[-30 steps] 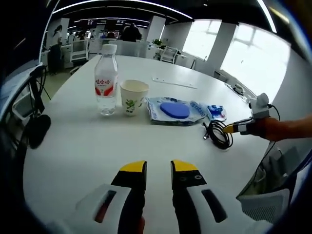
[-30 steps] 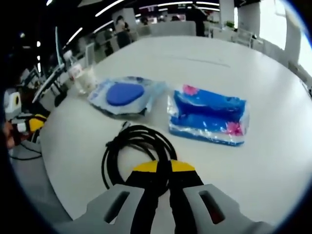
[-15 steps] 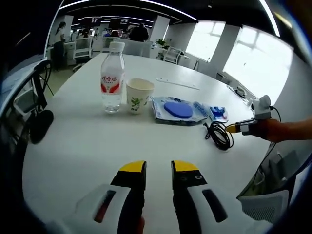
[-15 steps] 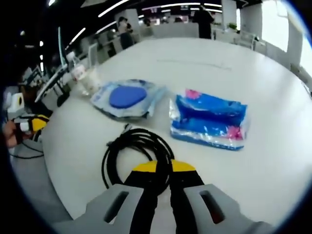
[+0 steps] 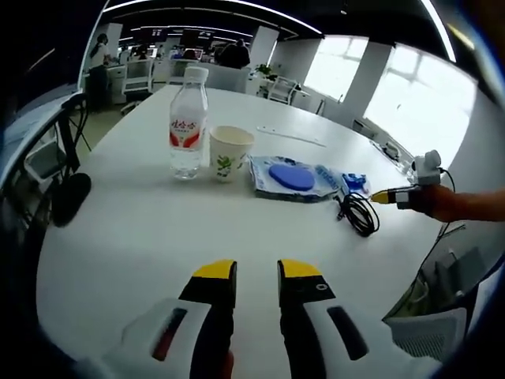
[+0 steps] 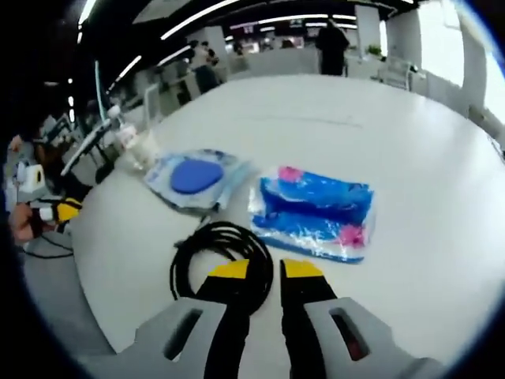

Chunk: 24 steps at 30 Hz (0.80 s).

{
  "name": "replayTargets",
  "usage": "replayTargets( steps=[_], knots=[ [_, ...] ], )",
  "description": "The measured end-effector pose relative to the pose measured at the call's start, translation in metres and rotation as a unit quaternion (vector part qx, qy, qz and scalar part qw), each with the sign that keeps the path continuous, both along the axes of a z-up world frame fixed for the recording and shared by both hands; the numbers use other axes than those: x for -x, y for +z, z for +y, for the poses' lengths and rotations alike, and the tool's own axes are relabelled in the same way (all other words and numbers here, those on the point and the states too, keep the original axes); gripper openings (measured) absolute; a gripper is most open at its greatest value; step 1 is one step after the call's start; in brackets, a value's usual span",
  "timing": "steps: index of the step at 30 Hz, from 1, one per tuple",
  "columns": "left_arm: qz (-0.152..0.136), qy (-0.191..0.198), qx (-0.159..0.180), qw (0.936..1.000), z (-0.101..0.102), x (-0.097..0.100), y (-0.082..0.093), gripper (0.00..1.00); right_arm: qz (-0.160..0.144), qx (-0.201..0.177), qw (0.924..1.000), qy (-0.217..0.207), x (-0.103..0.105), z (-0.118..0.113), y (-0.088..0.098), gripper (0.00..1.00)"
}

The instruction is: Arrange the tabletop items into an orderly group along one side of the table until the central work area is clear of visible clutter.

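The right gripper [image 6: 263, 270], jaws slightly apart and empty, hovers at the near edge of the coiled black cable [image 6: 221, 254] beside the blue packet [image 6: 314, 210], and a careless nudge could push the loose coil off the table's near edge, while the left gripper [image 5: 256, 273] waits with its jaws slightly apart.

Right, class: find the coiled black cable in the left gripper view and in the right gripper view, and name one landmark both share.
Left gripper view: the coiled black cable lies right of centre on the white table.
Right gripper view: the cable lies low, just beyond the jaws.
Shared landmark: the clear bag with a blue disc.
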<state>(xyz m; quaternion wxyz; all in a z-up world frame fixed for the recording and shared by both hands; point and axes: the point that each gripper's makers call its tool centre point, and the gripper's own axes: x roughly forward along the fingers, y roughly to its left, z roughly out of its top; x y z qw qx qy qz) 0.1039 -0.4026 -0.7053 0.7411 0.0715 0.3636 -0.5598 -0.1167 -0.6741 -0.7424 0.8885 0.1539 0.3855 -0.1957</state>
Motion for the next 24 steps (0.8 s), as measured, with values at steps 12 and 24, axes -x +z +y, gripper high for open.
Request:
replayTargets(
  steps=[12,24],
  knots=[
    [-0.003,-0.001,0.004,1.0,-0.004,0.0,0.005,0.18,0.004,-0.03,0.9992,0.025,-0.014,0.031,-0.011,0.1],
    [-0.009,0.0,0.007,0.9999,-0.001,-0.006,0.012,0.19,-0.006,-0.018,0.9997,0.016,-0.004,0.022,0.003,0.14]
  ],
)
